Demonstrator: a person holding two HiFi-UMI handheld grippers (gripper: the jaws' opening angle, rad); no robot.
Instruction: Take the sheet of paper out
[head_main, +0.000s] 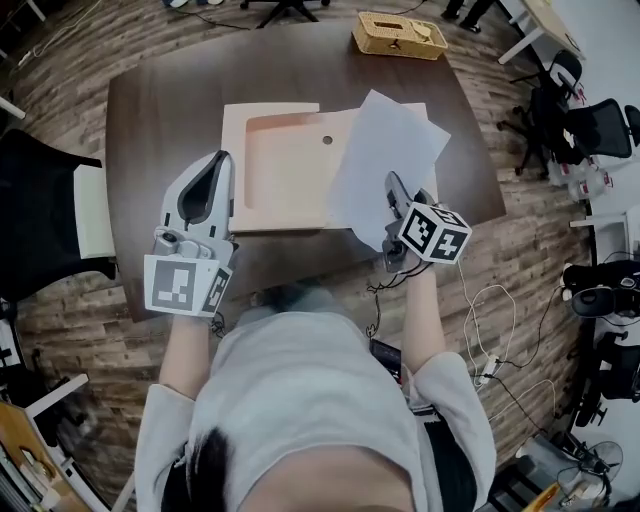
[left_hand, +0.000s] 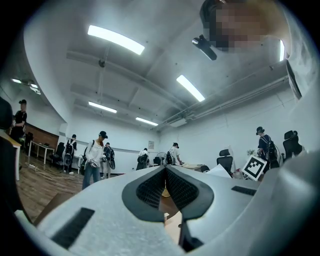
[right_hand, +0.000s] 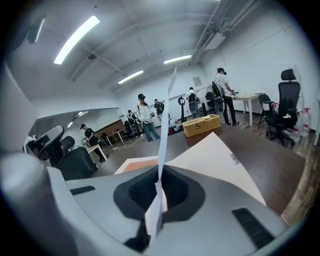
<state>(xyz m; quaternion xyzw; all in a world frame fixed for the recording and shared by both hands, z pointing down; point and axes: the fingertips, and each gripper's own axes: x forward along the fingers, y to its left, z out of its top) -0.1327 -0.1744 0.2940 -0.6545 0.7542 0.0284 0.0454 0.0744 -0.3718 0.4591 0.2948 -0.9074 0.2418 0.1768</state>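
Observation:
A white sheet of paper (head_main: 385, 160) is lifted off an open tan folder (head_main: 285, 165) that lies flat on the dark brown table (head_main: 160, 110). My right gripper (head_main: 392, 188) is shut on the sheet's near edge. In the right gripper view the sheet (right_hand: 165, 115) stands edge-on, pinched between the pads of that gripper (right_hand: 161, 172), with the folder (right_hand: 220, 160) below. At the folder's left edge is my left gripper (head_main: 222, 162), held about level. In its own view the left gripper (left_hand: 164, 172) has its pads together at the tip with nothing between them.
A wicker basket (head_main: 400, 35) sits at the table's far right. Black office chairs (head_main: 590, 125) stand to the right, and a dark chair (head_main: 40, 215) to the left. Cables (head_main: 500, 320) trail on the wooden floor. Several people stand far off in the room.

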